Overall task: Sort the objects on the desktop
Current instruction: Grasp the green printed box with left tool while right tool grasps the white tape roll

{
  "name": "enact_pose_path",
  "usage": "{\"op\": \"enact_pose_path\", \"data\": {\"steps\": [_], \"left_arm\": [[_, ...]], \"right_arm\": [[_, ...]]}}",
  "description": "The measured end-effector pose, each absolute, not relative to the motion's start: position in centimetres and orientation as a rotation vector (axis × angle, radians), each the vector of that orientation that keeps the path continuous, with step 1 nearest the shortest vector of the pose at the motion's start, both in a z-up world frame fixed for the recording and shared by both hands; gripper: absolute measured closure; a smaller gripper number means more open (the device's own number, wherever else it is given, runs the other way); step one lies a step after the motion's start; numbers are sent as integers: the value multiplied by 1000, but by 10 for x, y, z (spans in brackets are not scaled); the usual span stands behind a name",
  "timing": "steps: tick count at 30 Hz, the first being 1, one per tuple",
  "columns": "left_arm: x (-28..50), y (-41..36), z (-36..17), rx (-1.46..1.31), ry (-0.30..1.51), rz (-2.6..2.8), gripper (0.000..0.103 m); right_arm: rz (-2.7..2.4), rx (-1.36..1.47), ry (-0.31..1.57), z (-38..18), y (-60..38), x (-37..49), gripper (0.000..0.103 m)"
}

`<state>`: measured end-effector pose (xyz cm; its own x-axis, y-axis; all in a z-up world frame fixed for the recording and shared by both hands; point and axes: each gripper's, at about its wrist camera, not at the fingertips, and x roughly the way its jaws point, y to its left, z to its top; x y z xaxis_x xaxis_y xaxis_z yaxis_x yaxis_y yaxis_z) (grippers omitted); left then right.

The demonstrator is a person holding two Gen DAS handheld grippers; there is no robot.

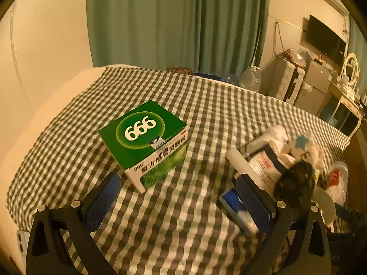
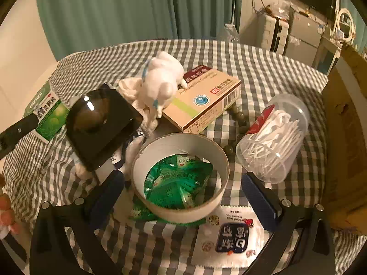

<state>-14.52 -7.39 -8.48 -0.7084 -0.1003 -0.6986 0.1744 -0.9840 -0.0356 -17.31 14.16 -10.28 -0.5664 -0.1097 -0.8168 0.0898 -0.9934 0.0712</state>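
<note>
Checked bench cloth (image 1: 206, 96): sorting barely begun; both grippers, left gripper (image 1: 181, 197) and right gripper (image 2: 183, 197), agape, empty; next, closing on white bowl (image 2: 215, 151).

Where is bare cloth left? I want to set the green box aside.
Bare checked cloth lies behind and left of the green box, up to the curtain. Crowded: around the white bowl, black case, figurine and swab jar.

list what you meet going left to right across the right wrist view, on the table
green medicine box → black glossy block → white plush toy → beige capsule box → clear jar of white picks
</note>
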Motion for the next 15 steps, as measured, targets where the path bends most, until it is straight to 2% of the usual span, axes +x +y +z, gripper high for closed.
{"op": "enact_pose_path", "data": {"steps": [3,6,10,15], "left_arm": [[-153,-81,-87,1154,147,-2788,0],[-157,-87,-80,1183,96,-2873,0],[-168,-95,-65,1137,-184,-2960,0],[-193,-107,-77,1325,-424,-3012,0]], "right_arm": [[-2637,1436,-57,-109,144,-177,19],[-2610,1451,-59,-114,145,-180,19],[-2602,1445,-23,-115,143,-179,19],[-2589,1452,-48,-113,139,-181,19]]}}
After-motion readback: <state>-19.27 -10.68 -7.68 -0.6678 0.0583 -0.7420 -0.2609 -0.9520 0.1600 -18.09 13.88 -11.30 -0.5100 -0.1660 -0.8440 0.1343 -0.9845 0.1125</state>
